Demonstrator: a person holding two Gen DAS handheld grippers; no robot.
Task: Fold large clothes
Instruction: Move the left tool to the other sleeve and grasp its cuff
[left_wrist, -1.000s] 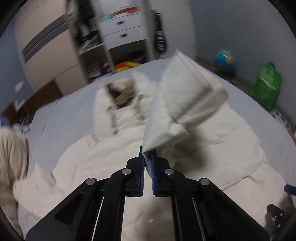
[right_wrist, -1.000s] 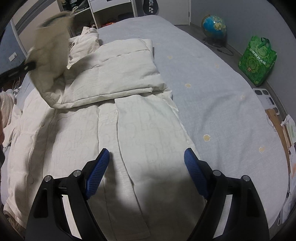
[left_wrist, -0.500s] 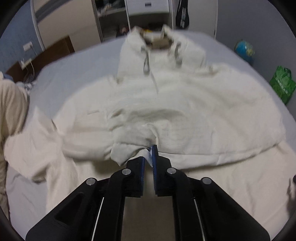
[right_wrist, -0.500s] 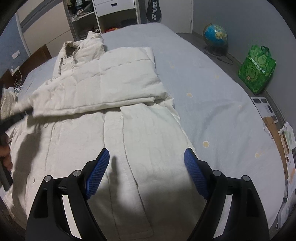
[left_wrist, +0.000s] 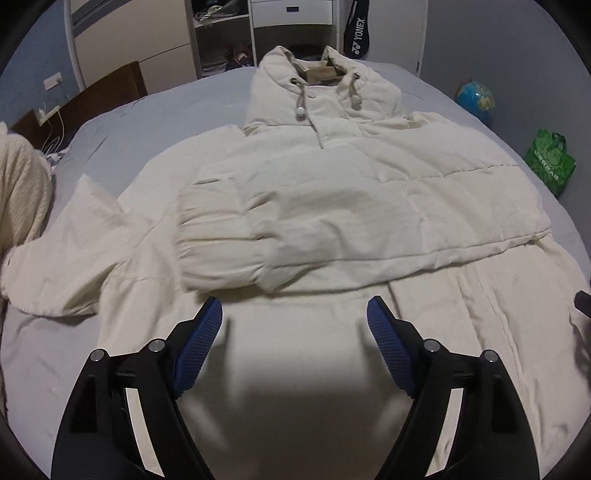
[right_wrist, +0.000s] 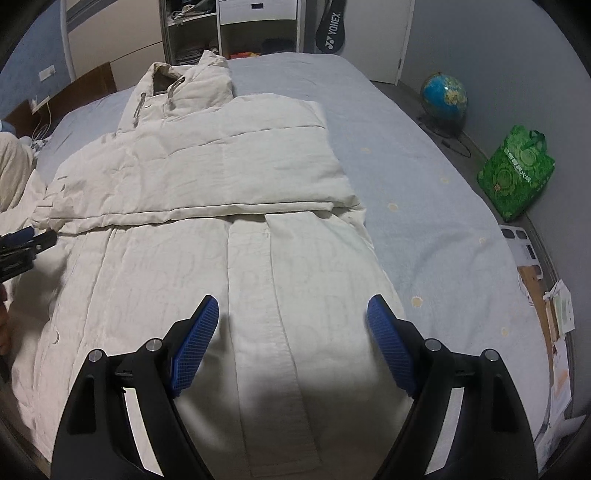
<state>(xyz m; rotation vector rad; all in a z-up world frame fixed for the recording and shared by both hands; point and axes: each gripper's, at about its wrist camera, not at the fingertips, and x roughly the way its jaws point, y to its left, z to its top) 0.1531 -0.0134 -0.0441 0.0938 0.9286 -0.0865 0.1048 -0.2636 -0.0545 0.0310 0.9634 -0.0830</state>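
Cream padded coat (left_wrist: 332, 206) w/ hood (left_wrist: 325, 92), spread front-up across grey bed (right_wrist: 399, 155). Looks soft, puffy, quilted in horizontal channels; prob light for its bulk but floppy, so likely to sag and slide back if lifted by one corner only. Fabric appears matte, not slick. Springy filling will prob resist sharp creases, so folds may need pressing flat.

One sleeve (left_wrist: 295, 221) laid across chest, cuff end (left_wrist: 195, 236) gathered and elastic-looking, resting toward the coat's other side. Other sleeve (left_wrist: 62, 236) lying out to the side on bed, rumpled, not folded in. Hood up at far end, two drawcords w/ toggles (left_wrist: 301, 110) hanging. Lower body of coat near the cams, placket strip (right_wrist: 266, 314) running down the middle, a snap visible at one edge.

Best grips, by judgement: cuff or seam of the loose sleeve, where fabric is thinner and bunched; for body folds, hem corners or side seams, pinching through a quilt line rather than a fat puff.

Left tool (left_wrist: 294, 325) wide open, holding nothing, hovering just over the lower coat, near the folded cuff. Right tool (right_wrist: 292, 321) also wide open, empty, above the placket area. Left tool's tip (right_wrist: 26, 236) seen at the edge of the right view, beside the folded sleeve's end.
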